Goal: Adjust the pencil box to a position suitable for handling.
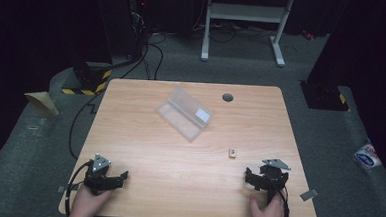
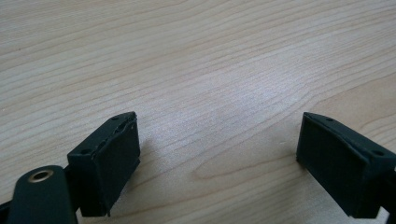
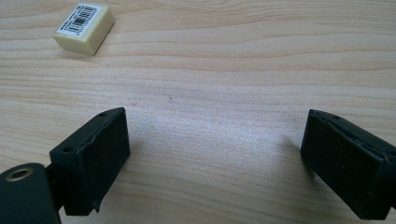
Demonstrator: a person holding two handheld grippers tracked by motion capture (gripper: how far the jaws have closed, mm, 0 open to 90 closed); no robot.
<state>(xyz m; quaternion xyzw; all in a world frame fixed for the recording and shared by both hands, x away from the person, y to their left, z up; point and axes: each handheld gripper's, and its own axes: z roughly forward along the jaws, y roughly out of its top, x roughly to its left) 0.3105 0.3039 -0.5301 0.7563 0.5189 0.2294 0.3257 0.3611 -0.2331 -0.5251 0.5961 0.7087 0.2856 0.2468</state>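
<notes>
A clear plastic box (image 1: 185, 112) with its lid standing open lies at the middle back of the wooden table (image 1: 143, 151). A small cream eraser (image 1: 232, 152) with a barcode label lies right of centre; it also appears as the eraser (image 3: 84, 28) at the upper left of the right gripper view. My right gripper (image 1: 250, 176) rests near the front right, open, just short of the eraser, nothing between its jaws (image 3: 212, 158). At the front left my left gripper (image 1: 122, 177) is open over bare wood (image 2: 217, 154). A hand holds each gripper.
A round cable hole (image 1: 227, 97) sits near the table's back edge. Beyond the table are grey carpet, black cables (image 1: 148, 56), a white desk frame (image 1: 245, 21) and a yellow-black striped block (image 1: 90, 80). A white packet (image 1: 368, 155) lies on the floor at right.
</notes>
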